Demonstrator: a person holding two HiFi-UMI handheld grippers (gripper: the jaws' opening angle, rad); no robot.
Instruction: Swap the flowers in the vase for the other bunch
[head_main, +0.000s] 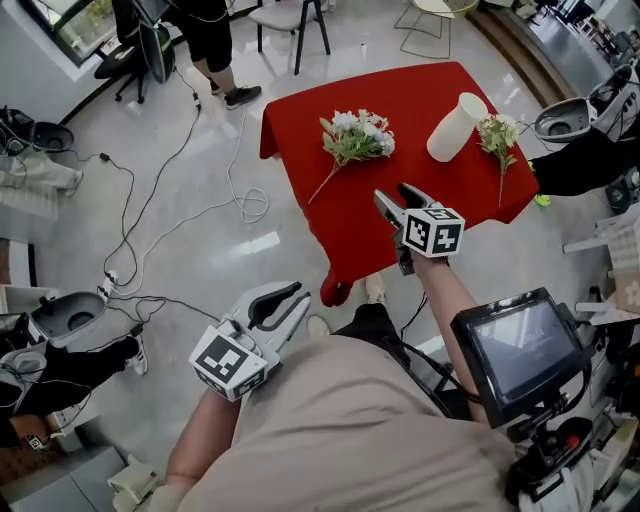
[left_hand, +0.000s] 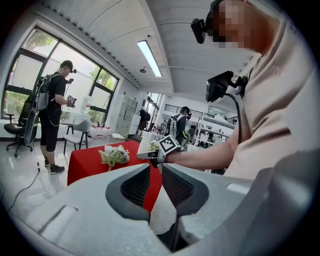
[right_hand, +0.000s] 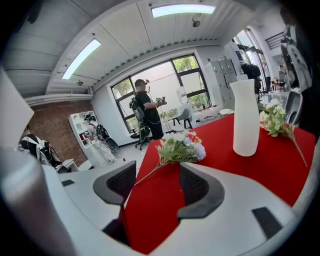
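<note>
Pointing the right gripper at the red table, jaws well apart, nothing between. Holding the left gripper low off the table, jaws at a narrow slit, empty. Ahead: white vase upright, one bunch lying left, other bunch just right.

Red-covered table with three things on it.
The table lay ahead of the right gripper, and its red cloth hung down at the corner nearest that gripper. Straight ahead of the gripper a bunch of white and pale flowers lay flat, its stem pointing back toward the gripper's left. Farther ahead and to the right a white vase stood upright, apart from that bunch. Just right of the vase a second bunch lay on the cloth, stem toward the near edge.
</note>
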